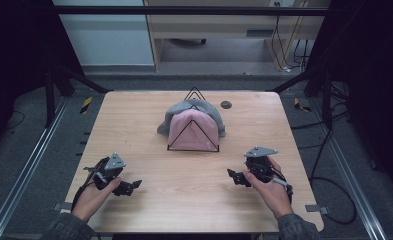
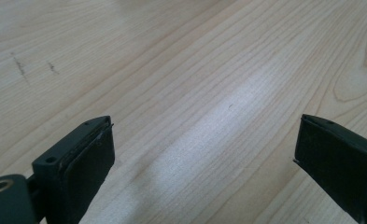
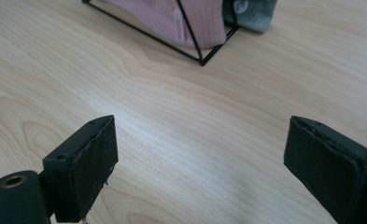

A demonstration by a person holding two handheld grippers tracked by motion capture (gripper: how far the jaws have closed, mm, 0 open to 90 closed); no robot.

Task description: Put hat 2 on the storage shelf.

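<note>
Both wide-open grippers, left (image 1: 129, 187) and right (image 1: 235, 177), sit near of the pink hat (image 1: 194, 131).

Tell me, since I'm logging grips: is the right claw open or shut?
Open: the right claw shows its two jaws wide apart over bare table, holding nothing.

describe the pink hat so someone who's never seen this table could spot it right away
On the wooden table, look past both grippers to the black wire frame standing near the far middle. The pink hat sits inside it, its front framed by the wire triangle. A grey hat lies behind and partly around it; the pink colour sets it apart.
</note>
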